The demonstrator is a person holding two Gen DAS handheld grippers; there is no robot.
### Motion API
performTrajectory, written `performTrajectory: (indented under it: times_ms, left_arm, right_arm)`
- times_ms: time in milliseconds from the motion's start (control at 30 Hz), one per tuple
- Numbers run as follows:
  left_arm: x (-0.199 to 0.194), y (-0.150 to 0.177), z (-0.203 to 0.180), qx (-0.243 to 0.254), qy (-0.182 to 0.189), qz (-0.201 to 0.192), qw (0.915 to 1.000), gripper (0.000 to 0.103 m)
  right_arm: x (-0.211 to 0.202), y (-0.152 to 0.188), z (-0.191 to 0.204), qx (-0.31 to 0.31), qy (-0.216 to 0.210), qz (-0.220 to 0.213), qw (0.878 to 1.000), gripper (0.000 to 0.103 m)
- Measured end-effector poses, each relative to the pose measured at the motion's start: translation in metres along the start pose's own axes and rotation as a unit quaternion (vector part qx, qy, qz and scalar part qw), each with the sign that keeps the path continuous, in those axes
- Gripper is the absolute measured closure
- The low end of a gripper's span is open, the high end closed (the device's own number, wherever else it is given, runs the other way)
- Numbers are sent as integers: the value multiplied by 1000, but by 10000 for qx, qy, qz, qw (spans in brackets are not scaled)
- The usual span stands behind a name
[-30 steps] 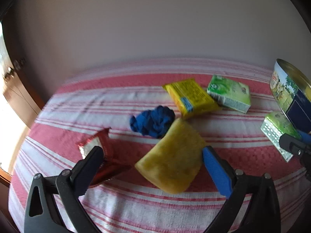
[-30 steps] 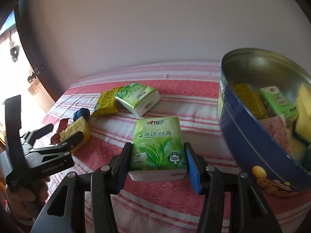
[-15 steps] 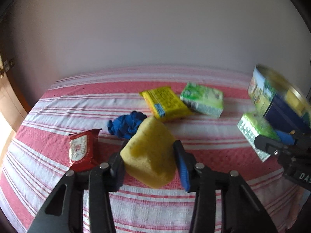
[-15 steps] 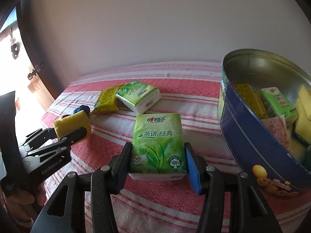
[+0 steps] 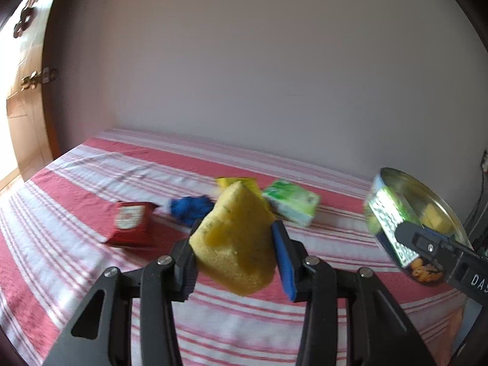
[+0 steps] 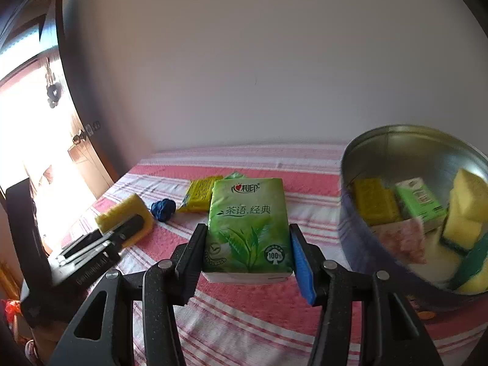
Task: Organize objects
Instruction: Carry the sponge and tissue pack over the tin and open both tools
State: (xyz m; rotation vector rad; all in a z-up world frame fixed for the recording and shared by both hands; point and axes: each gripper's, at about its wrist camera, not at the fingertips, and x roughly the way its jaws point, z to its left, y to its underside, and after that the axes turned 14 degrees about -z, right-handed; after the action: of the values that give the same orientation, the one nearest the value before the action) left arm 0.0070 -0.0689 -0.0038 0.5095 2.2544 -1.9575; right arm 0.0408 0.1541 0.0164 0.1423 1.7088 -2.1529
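My left gripper (image 5: 235, 250) is shut on a yellow sponge (image 5: 236, 241) and holds it above the striped cloth. My right gripper (image 6: 247, 250) is shut on a green tissue pack (image 6: 248, 228), lifted off the table, just left of the round blue tin (image 6: 360, 238). The tin holds sponges, a yellow packet and a green pack. From the left wrist view the tin (image 5: 427, 195) is at the right, with the right gripper's tissue pack (image 5: 390, 228) in front of it. From the right wrist view the left gripper and its sponge (image 6: 122, 216) are at the left.
On the red-and-white striped cloth (image 5: 76, 244) lie a red packet (image 5: 129, 222), a blue crumpled cloth (image 5: 190, 209), a yellow packet (image 6: 199, 193) and another green tissue pack (image 5: 292, 201). A plain wall stands behind the table. A wooden door (image 5: 27, 97) is at the left.
My left gripper closed on the yellow sponge and lifted it off the cloth. My right gripper raised the green tissue pack and moved it closer to the tin.
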Motion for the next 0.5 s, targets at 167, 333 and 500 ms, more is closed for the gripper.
performTrajectory:
  times_ms: [167, 333, 500]
  left_arm:
    - [2, -5, -47, 48, 374, -66, 9993, 60]
    - [10, -18, -93, 81, 775, -199, 9968, 60]
    - [24, -24, -142, 300, 1025, -264, 9939, 60]
  right_arm:
    - [-17, -11, -22, 30, 138, -284, 9995, 48]
    - [-31, -24, -54, 194, 324, -505, 9980, 48]
    - [-42, -34, -85, 171, 673, -653, 9955, 48]
